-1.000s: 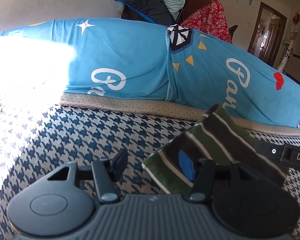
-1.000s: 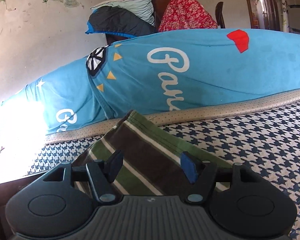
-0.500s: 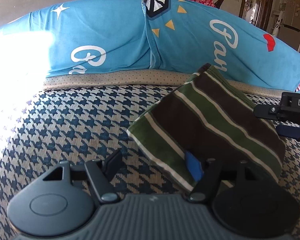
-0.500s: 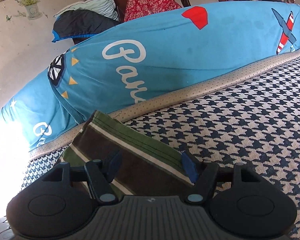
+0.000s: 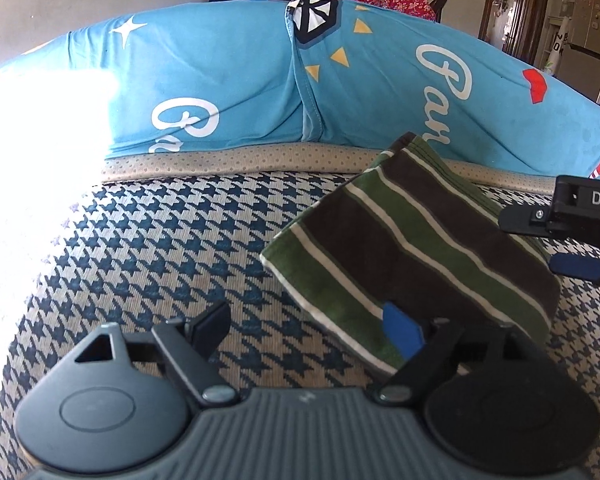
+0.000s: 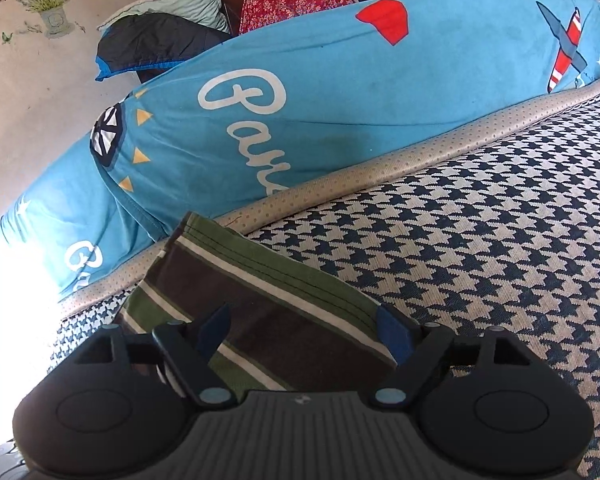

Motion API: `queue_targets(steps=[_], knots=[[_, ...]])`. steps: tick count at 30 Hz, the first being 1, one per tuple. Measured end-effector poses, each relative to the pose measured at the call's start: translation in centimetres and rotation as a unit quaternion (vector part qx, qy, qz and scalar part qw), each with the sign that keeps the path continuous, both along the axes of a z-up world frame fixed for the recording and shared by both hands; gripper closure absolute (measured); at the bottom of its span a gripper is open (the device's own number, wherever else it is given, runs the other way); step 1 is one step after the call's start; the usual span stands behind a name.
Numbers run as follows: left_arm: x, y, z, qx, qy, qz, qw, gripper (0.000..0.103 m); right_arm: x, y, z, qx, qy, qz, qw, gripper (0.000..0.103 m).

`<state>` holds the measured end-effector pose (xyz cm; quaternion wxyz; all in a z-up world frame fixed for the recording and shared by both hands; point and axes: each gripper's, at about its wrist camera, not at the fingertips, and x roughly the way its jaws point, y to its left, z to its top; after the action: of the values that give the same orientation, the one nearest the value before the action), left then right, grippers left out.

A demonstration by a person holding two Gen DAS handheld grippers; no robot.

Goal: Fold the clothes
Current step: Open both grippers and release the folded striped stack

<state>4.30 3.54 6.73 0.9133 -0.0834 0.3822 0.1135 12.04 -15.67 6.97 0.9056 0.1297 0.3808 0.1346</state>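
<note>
A folded green, brown and white striped garment [image 5: 412,248] lies flat on the houndstooth bed cover [image 5: 172,248]. My left gripper [image 5: 306,326] is open at the garment's near left edge, its right finger over the cloth. My right gripper [image 6: 304,328] is open and straddles the garment's [image 6: 268,300] near end. The right gripper also shows at the right edge of the left wrist view [image 5: 572,236], beside the garment's right side.
A long blue printed bolster [image 5: 260,88] lies along the far side of the bed, also in the right wrist view [image 6: 340,100]. Piled clothes [image 6: 160,40] sit behind it. Strong sun glare [image 5: 28,140] washes out the left.
Both grippers have drawn back and risen slightly from the folded garment, which stays flat on the bed. Both stay open.
</note>
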Motion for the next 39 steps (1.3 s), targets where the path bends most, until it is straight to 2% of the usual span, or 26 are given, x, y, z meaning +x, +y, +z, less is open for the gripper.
queue_targets(steps=[10,20,28,39], knots=[[-3.0,-1.9,2.1,0.015,-0.002,-0.015,0.9998,0.008,-3.4,0.2,2.2,-0.008,0.032,0.007,0.999,0.018],[-4.7,-3.6,2.7,0.008,0.015,-0.017,0.9997,0.0,-7.6,0.2,3.4,-0.055,0.015,0.026,0.998,0.016],[-5.4,-4.7,2.3,0.003,0.044,-0.027,0.9986,0.0,-10.4,-0.7,3.0,-0.094,0.02,0.015,0.995,0.013],[-5.9,-4.6,1.7,0.005,0.07,-0.017,0.9974,0.0,-10.8,-1.9,2.6,-0.115,0.03,0.016,0.993,0.013]])
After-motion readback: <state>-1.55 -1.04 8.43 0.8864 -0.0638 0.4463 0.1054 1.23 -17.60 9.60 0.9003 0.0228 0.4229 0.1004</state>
